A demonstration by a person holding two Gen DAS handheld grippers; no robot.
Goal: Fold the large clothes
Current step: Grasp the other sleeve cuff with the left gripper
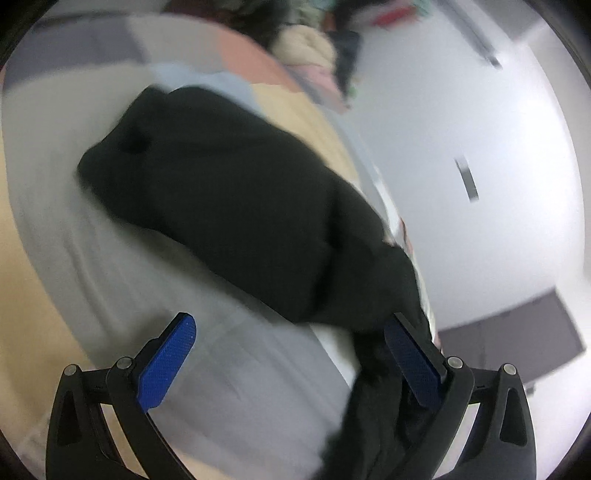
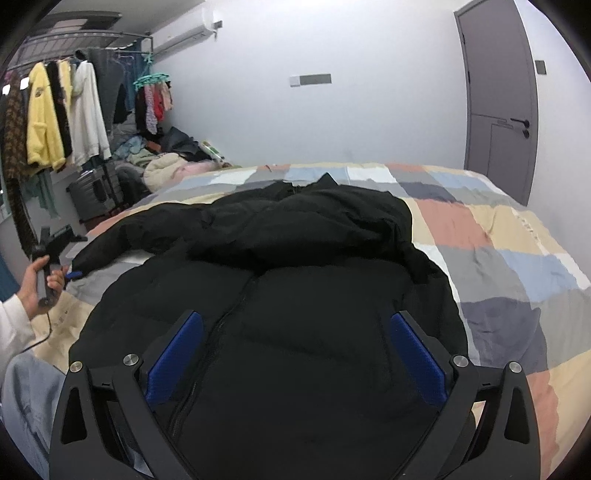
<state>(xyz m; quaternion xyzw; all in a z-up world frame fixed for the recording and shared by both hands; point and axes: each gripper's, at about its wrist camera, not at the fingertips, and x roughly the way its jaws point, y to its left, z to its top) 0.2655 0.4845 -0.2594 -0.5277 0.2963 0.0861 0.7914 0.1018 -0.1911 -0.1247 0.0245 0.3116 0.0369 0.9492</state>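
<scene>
A bed (image 2: 498,236) wears a patchwork cover of grey, blue, salmon and cream. Left of it, a clothes rail (image 2: 74,37) carries a yellow jacket (image 2: 40,118) above a dark suitcase (image 2: 94,194). A grey door (image 2: 498,99) stands right, an air conditioner (image 2: 184,31) high up.

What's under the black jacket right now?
The black jacket lies on a bed with a patchwork cover of pink, yellow, grey and blue squares. The cover shows all around it; whatever lies directly beneath the jacket is hidden.

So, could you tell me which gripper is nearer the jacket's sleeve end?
Left. The left gripper is at the sleeve end; the right gripper hovers over the jacket's body.
</scene>
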